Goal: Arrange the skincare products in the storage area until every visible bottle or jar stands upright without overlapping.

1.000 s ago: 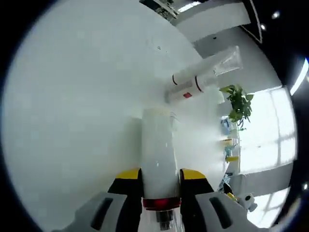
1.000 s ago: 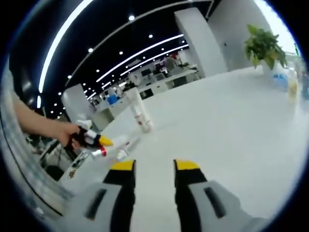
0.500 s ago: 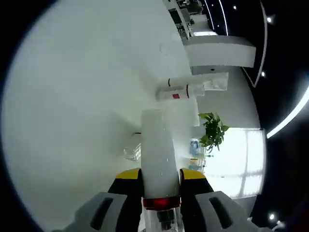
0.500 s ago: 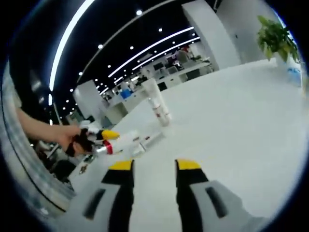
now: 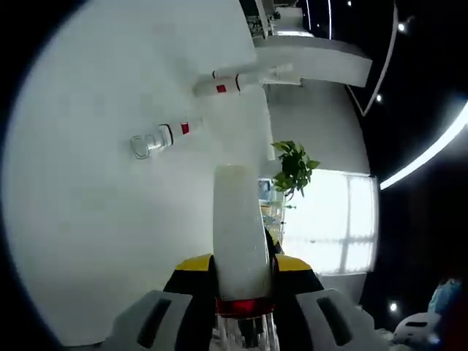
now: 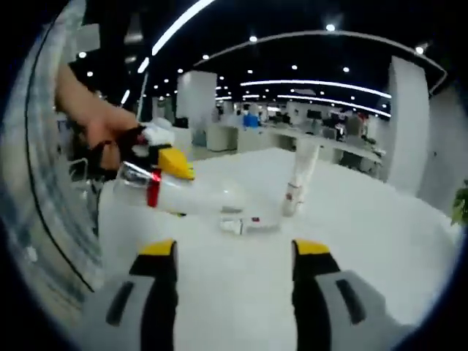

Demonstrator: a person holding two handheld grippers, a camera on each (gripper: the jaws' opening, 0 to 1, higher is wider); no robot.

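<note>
Firmly between left tongs [image 5: 242, 281] (clamped), white bottle [image 5: 238, 227]

A broad white table [image 5: 110, 219] spreads wide in the left gripper view, and a leafy green potted plant [image 5: 292, 167] sits at its far edge against a bright window [image 5: 329, 219]. Just beside the plant, a few small coloured items, too small to make out. Over in the right gripper view, the same white table [image 6: 380, 241], rows of office desks [image 6: 256, 135] beyond, a white column [image 6: 194, 99], and ceiling light strips [image 6: 322, 84] glowing overhead
</note>
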